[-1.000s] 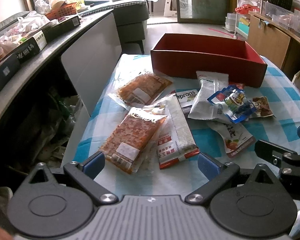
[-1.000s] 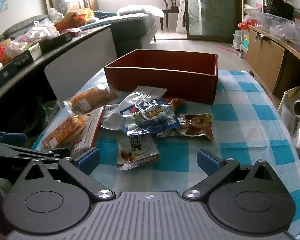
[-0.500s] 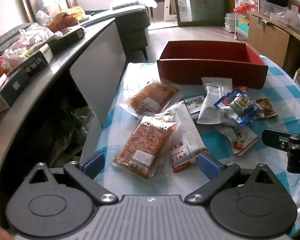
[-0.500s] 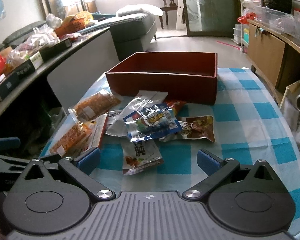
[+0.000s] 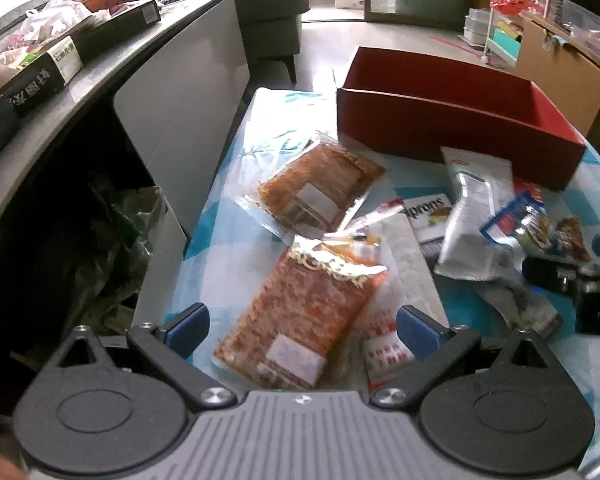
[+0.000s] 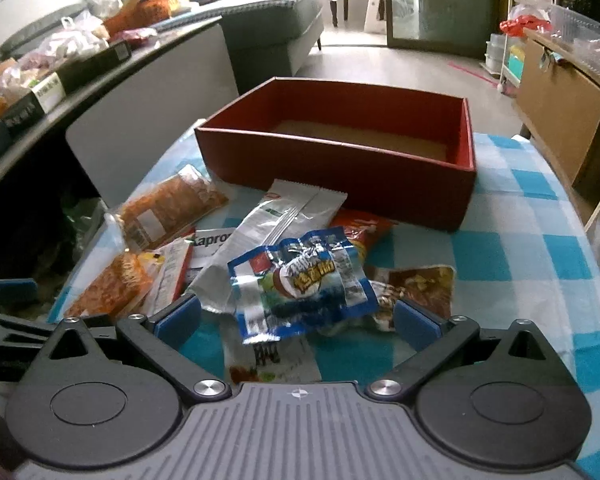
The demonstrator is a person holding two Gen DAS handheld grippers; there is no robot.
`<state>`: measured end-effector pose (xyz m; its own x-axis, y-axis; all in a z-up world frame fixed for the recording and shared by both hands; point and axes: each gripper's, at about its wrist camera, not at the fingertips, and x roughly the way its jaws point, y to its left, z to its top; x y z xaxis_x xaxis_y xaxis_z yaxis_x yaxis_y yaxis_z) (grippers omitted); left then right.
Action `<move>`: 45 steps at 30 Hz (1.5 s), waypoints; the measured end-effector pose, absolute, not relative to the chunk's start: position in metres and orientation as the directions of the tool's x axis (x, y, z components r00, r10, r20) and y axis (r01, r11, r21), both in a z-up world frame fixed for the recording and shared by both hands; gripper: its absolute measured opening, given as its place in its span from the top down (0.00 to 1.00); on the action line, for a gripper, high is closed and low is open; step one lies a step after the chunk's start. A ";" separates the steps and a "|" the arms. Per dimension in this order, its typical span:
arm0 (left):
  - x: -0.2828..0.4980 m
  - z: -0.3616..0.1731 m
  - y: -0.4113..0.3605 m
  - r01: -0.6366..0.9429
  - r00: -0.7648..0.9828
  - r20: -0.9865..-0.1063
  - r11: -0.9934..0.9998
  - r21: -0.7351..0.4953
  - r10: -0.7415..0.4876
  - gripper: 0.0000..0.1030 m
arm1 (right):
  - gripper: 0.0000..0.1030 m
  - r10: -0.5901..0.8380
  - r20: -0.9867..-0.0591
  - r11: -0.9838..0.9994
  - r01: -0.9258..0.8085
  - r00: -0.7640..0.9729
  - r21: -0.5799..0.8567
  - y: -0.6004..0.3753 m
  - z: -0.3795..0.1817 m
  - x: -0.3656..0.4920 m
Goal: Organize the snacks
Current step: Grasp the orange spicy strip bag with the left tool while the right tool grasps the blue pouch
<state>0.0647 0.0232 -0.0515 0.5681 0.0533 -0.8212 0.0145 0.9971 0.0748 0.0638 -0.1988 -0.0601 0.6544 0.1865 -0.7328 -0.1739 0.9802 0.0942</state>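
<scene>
An empty red box point(image 6: 340, 148) point(image 5: 456, 120) stands at the far side of the blue-checked table point(image 6: 528, 248). Several snack packets lie in a heap before it. My left gripper point(image 5: 302, 326) is open, its fingers on either side of an orange packet point(image 5: 304, 312). A second orange packet point(image 5: 320, 190) lies farther off. My right gripper point(image 6: 296, 322) is open around a blue-and-white packet point(image 6: 300, 284), which rests on a long silver packet point(image 6: 276, 236). A brown packet point(image 6: 424, 284) lies to its right.
A grey counter point(image 5: 100, 76) loaded with boxes and bags runs along the left. A white panel point(image 5: 188, 120) stands against the table's left edge. A wooden cabinet point(image 6: 560, 120) is on the right, a sofa point(image 6: 276, 28) behind.
Both grippers have moved forward and down toward the snack heap. The orange packet now lies between the left fingers and the blue-and-white packet between the right ones.
</scene>
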 end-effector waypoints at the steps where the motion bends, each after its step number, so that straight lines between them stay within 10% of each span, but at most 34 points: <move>1: 0.068 -0.053 0.025 0.016 0.565 -0.823 0.997 0.075 0.053 0.07 | 0.00 0.196 -0.740 0.978 -0.185 0.644 0.098 -0.196 -0.063 0.068; 24: 0.092 -0.083 0.035 0.044 0.501 -0.865 0.998 0.036 0.009 0.07 | 0.00 0.182 -0.775 0.981 -0.161 0.606 0.104 -0.188 -0.087 0.095; 45: 0.066 -0.068 0.017 0.155 0.463 -0.865 0.979 -0.134 -0.191 0.30 | 0.07 0.198 -0.849 0.975 -0.189 0.490 0.118 -0.218 -0.094 0.074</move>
